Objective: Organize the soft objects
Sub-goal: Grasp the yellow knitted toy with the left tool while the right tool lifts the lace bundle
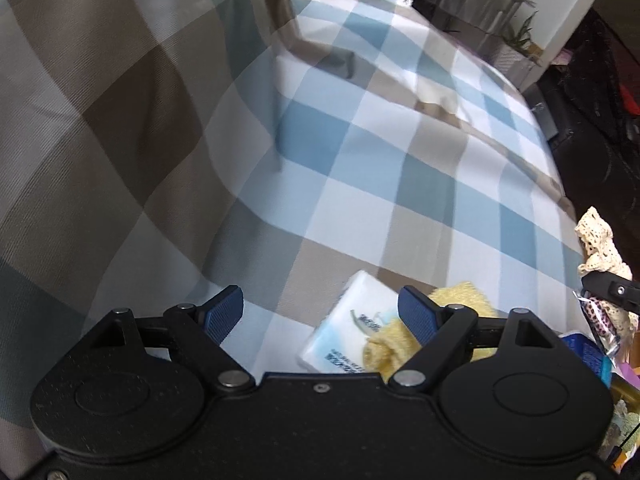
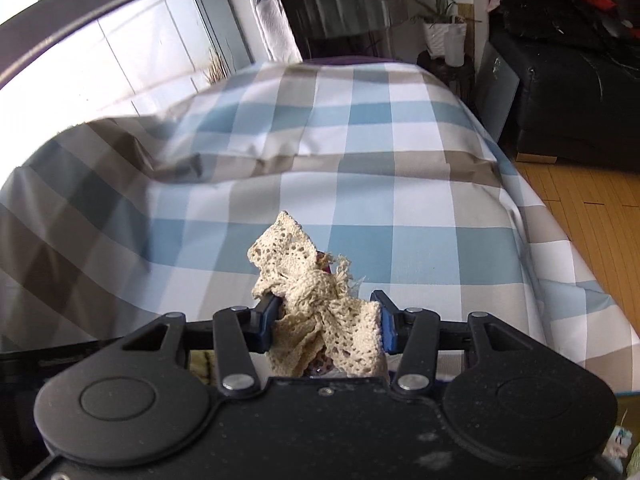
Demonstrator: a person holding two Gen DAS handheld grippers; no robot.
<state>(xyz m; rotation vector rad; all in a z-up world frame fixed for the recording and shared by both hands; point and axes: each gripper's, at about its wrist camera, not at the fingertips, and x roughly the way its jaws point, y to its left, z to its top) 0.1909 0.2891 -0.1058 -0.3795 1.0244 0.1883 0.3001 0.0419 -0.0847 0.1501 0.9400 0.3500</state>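
My right gripper (image 2: 326, 320) is shut on a bunched cream lace cloth (image 2: 316, 296), held up above the checked cover (image 2: 400, 184); a bit of something purple-patterned peeks out among its folds. The same lace cloth (image 1: 600, 248) and a fingertip of the right gripper show at the right edge of the left wrist view. My left gripper (image 1: 322, 314) stands open over a white tissue pack (image 1: 348, 328) and a yellow fluffy cloth (image 1: 400, 344) lying on the cover (image 1: 360, 160). Nothing is between its blue pads (image 1: 224, 312).
The checked cover rises into a folded hump on the left (image 1: 120, 120). Small items, among them a blue packet (image 1: 588, 352), are heaped at the right. Beyond the cover stand a dark sofa (image 2: 568, 92), a potted plant (image 2: 440, 28), a shelf (image 2: 352, 4) and wooden floor (image 2: 588, 216).
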